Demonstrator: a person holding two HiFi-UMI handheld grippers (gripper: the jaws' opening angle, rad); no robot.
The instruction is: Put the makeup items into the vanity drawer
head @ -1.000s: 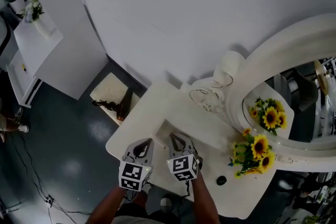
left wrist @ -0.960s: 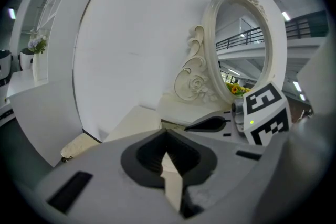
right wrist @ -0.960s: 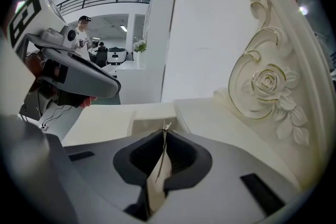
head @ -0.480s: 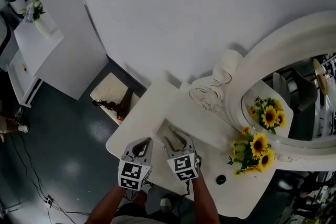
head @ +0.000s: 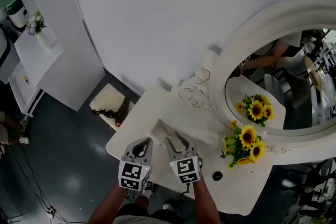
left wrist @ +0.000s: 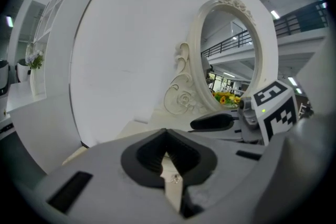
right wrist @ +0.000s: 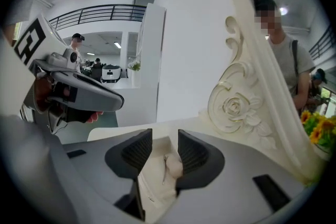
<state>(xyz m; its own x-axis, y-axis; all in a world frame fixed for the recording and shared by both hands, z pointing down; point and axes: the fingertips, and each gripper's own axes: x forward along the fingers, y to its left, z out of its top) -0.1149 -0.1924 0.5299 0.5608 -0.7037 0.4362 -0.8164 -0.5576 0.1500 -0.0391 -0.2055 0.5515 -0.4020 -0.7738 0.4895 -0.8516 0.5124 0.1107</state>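
The white vanity's drawer (head: pixel 161 130) stands open at the table's front edge. My right gripper (head: pixel 175 140) hovers just above it, open; its jaws have just been opening and nothing is pressed between the pads. Through the gap in the right gripper view (right wrist: pixel 164 143) I see a pale, soft makeup item (right wrist: pixel 173 165) and a thin stick lying inside the drawer (right wrist: pixel 149 181). My left gripper (head: pixel 142 144) hangs to the left of the drawer, shut, its tips meeting (left wrist: pixel 167 132) with nothing visible between them. A small black item (head: pixel 217 176) lies on the tabletop to the right.
A bunch of sunflowers (head: pixel 242 145) stands at the right, in front of the round mirror (head: pixel 278 86) with its carved white frame (right wrist: pixel 236 107). The white wall lies behind. A pale board with a dark object (head: pixel 113 110) sits on the floor, left of the table.
The right gripper's jaws have opened, leaving the pale item in the drawer. Both grippers have risen slightly, and the head view has shifted so more of the mirror shows.
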